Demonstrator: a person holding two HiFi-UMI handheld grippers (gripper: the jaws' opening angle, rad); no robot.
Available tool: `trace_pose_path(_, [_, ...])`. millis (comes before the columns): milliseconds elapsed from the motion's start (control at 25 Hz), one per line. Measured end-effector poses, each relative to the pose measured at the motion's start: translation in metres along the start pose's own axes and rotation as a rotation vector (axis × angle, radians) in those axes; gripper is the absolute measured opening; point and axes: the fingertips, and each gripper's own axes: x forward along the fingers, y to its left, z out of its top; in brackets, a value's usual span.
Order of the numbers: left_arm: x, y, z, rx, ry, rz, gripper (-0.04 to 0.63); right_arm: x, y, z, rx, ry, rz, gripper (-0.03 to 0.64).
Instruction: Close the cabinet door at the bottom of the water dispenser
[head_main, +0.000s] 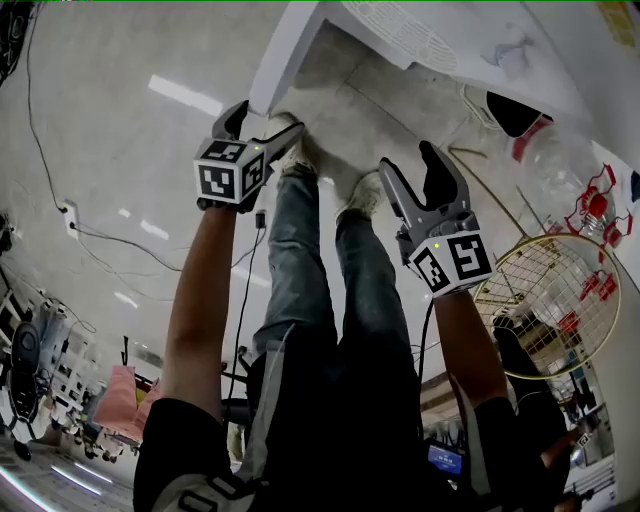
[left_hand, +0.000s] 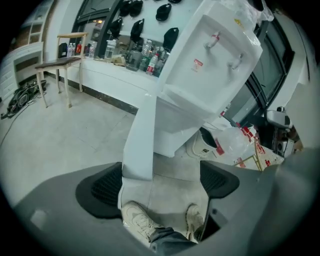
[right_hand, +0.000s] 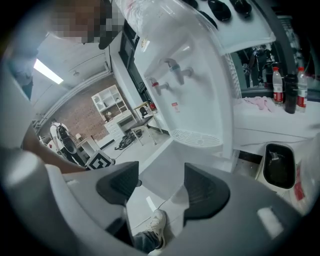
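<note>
Two grippers show in the head view. My left gripper (head_main: 268, 120) is at the free corner of the door (head_main: 283, 50). My right gripper (head_main: 412, 165) hangs further right, over bare floor in front of the dispenser (head_main: 420, 40). My shoes (head_main: 358, 195) stand between them, close to the cabinet. A clear jug (head_main: 555, 150) and a wire basket (head_main: 545, 300) crowd the right side, and a cable (head_main: 42, 150) trails across the floor on the left. The door is swung out, seen edge-on, with its free edge towards me.

From the left gripper view, the door (left_hand: 142, 135) stands upright with its long axis vertical. It juts from the dispenser (left_hand: 210, 65) straight at the camera. The jaws are apart, with the door's edge between them, hard by the left pad. I cannot tell whether it touches. The door hides most of the cabinet opening. A bin (left_hand: 209, 145) sits beside the dispenser. A table (left_hand: 57, 62) and a row of bottles (left_hand: 142, 55) are well behind.

Through the right gripper view, the jaws are apart with nothing in them. The door (right_hand: 165, 170) runs down beyond the gap, its lower end behind the pads. The dispenser's top is cut off, and another bin (right_hand: 277, 167) stands to its right.
</note>
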Motion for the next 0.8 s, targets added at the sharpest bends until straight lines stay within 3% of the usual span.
trace_pose_path(280, [0.017, -0.038, -0.012, 0.114, 0.08, -0.047, 0.491, -0.028, -0.022, -0.011, 0.028, -0.022, -0.043, 0.282])
trace_pose_path(560, [0.026, -0.062, -0.01, 0.065, 0.07, -0.056, 0.491, -0.054, -0.042, -0.022, 0.044, -0.04, -0.068, 0.281])
trace_pose_path(800, [0.039, -0.083, -0.014, 0.085, 0.08, -0.069, 0.49, -0.068, -0.06, -0.032, 0.026, -0.043, -0.084, 0.279])
